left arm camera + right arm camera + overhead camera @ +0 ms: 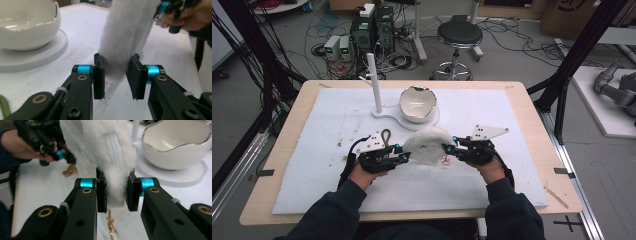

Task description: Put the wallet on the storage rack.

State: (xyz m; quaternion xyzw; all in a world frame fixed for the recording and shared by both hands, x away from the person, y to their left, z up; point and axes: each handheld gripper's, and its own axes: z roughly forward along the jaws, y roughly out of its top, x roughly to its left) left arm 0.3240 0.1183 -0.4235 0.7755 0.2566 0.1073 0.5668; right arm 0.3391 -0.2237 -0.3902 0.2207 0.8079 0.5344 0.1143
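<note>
Between our grippers we see a white pouch [100,147] of fluffy, matt fur with a ribbed plastic zip. Beyond it, the bowl [180,147] looks glossy, smooth ceramic. The bench's [302,95] edge is pale wood under matt white sheet.

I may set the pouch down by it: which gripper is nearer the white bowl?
Right. The right gripper sits just below the bowl, slightly to its right; the left gripper is lower and leftward, farther off.

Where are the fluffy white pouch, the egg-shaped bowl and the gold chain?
fluffy white pouch [428,144], high view, its furry middle.
egg-shaped bowl [417,106], high view, its inner wall.
gold chain [111,224], right gripper view, the dangling links.
</note>
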